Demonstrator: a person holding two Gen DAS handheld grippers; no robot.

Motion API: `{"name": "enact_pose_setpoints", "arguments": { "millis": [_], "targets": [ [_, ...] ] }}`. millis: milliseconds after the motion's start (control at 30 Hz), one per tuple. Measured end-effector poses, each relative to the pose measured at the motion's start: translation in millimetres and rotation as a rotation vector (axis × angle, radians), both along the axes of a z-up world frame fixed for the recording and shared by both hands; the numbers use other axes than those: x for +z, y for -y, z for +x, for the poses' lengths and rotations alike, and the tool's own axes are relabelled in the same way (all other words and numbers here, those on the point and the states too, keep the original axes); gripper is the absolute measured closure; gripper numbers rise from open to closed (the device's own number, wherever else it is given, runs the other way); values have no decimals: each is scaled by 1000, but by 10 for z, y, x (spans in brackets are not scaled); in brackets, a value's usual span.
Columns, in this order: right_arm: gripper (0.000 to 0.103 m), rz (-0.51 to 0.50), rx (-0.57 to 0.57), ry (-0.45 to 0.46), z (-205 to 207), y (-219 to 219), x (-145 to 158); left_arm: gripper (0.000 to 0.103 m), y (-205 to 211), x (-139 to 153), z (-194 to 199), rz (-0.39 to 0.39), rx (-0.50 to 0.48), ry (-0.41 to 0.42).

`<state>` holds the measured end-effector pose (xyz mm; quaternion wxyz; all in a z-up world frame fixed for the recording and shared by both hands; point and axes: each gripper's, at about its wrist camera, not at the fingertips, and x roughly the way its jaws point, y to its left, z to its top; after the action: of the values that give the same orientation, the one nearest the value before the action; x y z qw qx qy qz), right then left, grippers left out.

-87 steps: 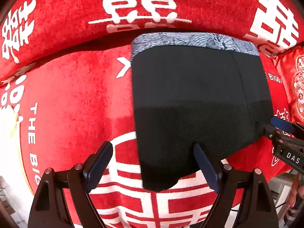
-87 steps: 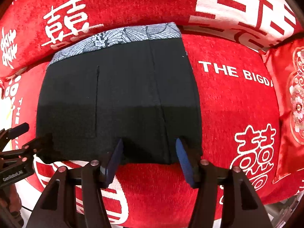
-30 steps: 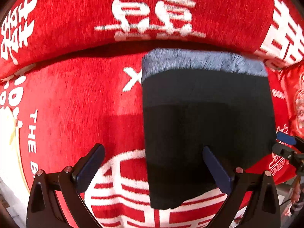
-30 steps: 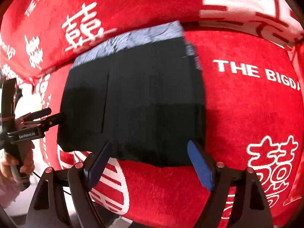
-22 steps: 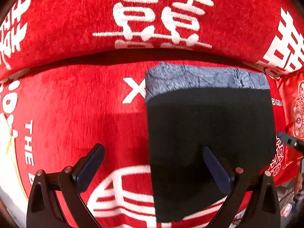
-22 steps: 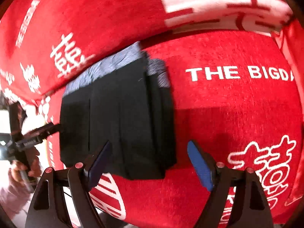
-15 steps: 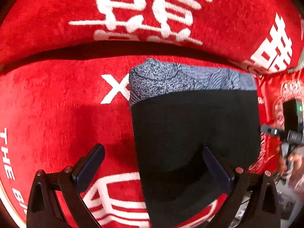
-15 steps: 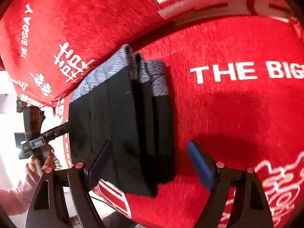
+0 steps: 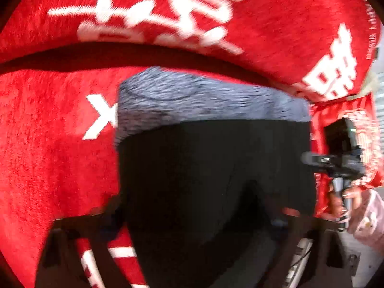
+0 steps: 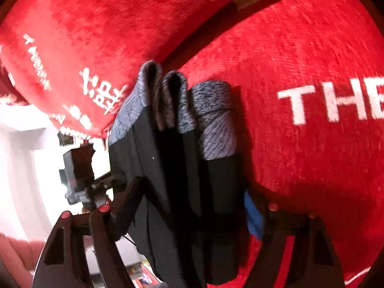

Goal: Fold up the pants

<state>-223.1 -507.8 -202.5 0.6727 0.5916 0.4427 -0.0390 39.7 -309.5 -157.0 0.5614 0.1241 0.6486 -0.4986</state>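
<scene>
The folded black pants (image 9: 211, 172) with a grey patterned waistband (image 9: 204, 100) lie on the red sofa seat. In the right wrist view the pants (image 10: 182, 180) show edge-on as several stacked layers, waistband (image 10: 216, 120) toward the backrest. My right gripper (image 10: 187, 211) is wide open, with the folded stack between its fingers; the blue pad (image 10: 252, 213) stands right of the stack. My left gripper (image 9: 192, 218) is blurred and dark at the bottom, open, with the near hem between its fingers. The right gripper (image 9: 336, 160) also shows at the right in the left wrist view.
The red sofa seat (image 9: 48, 156) and backrest (image 9: 168, 12) carry white characters and lettering (image 10: 331, 105). A red patterned cushion (image 9: 360, 120) lies at the right end. The left gripper body (image 10: 79, 175) shows at the left of the right wrist view. The sofa's front edge is close below.
Both grippers opened from near the hem about three seconds ago. The right gripper has swung round to the pants' right side and closed in on the stack. The left moved closer.
</scene>
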Motion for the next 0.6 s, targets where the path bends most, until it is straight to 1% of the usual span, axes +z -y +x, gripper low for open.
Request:
{"name": "enact_pose_setpoints", "arguments": {
  "millis": [33,67,100,133,200,267,400,533,600],
  "targets": [
    [44,-6,1,-9,1,-14,21,29,-8,64,-17,-3,0,23],
    [48,-2,-4,-10,21,-37,59,30,-23,110,-33,0,0,38],
    [53,5,-14,-2,13,-49,104,34,-34,160,-47,4,3,49],
    [57,6,-18,4,20,-55,140,39,-50,220,-57,5,9,57],
    [61,21,-33,25,20,-78,227,41,-105,360,-66,-1,25,56],
    [62,48,-52,52,-8,-110,337,41,-173,474,-80,-7,39,52],
    [62,76,-15,81,-36,-252,519,41,-395,751,-176,0,63,77],
    [62,117,7,84,-71,-492,642,41,-640,906,-261,9,84,73],
    [62,133,-5,89,-134,-636,700,41,-778,927,-305,25,84,70]
  ]
}}
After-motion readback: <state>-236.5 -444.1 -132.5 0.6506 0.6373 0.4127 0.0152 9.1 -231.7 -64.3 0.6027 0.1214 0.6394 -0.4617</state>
